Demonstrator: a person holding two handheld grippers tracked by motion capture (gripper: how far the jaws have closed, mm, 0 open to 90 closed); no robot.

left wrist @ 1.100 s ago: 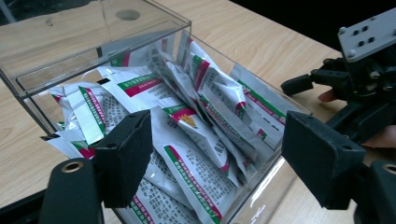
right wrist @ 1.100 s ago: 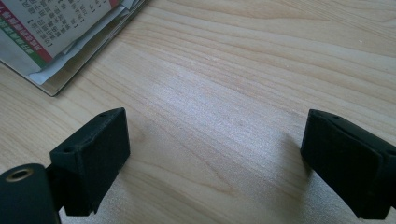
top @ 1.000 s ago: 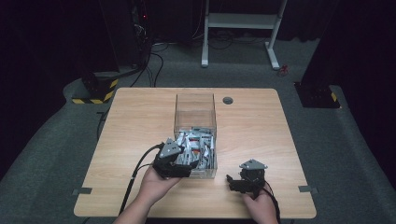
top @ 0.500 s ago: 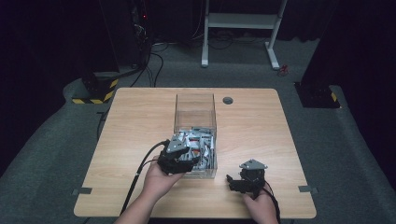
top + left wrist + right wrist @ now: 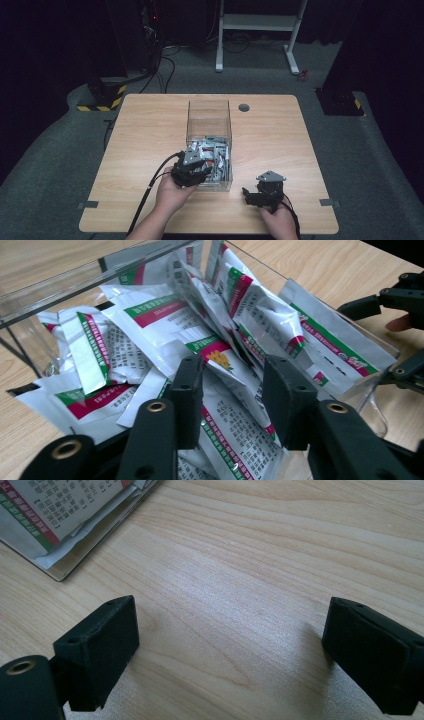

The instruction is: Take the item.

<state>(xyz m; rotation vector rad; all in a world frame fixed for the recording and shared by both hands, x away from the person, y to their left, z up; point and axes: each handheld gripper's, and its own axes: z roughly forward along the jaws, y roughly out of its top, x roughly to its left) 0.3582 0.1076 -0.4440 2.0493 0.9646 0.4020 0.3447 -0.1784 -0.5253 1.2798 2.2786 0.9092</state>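
At the middle of the wooden surface [image 5: 150,130] stands a clear plastic box [image 5: 209,117], open at the top, and everything else sits in relation to it. Its near half holds a loose heap of white sachets [image 5: 214,152] printed with green and red bands; the far half of the box looks bare. The left hand-held gripper [image 5: 192,172] reaches in at the box's near-left corner, held by the person's left hand [image 5: 172,192], with its cable [image 5: 150,192] trailing back toward the near edge of the surface. In the left gripper view its two black jaws stand parted over the heap, one sachet [image 5: 227,390] lying in the gap between them with a flower mark at its top; the jaws are not pressed onto it, so the left hand-held gripper [image 5: 230,390] is open. Well to the right of the box's near corner, close to the near edge, the right hand-held gripper [image 5: 262,190] rests low over bare wood in the person's right hand [image 5: 280,220]. In the right gripper view its jaws are spread wide with nothing between them, and the box's corner with sachets [image 5: 65,515] lies off to the upper left. A small dark round disc [image 5: 244,107] is set in the surface just beyond the box's far-right corner.
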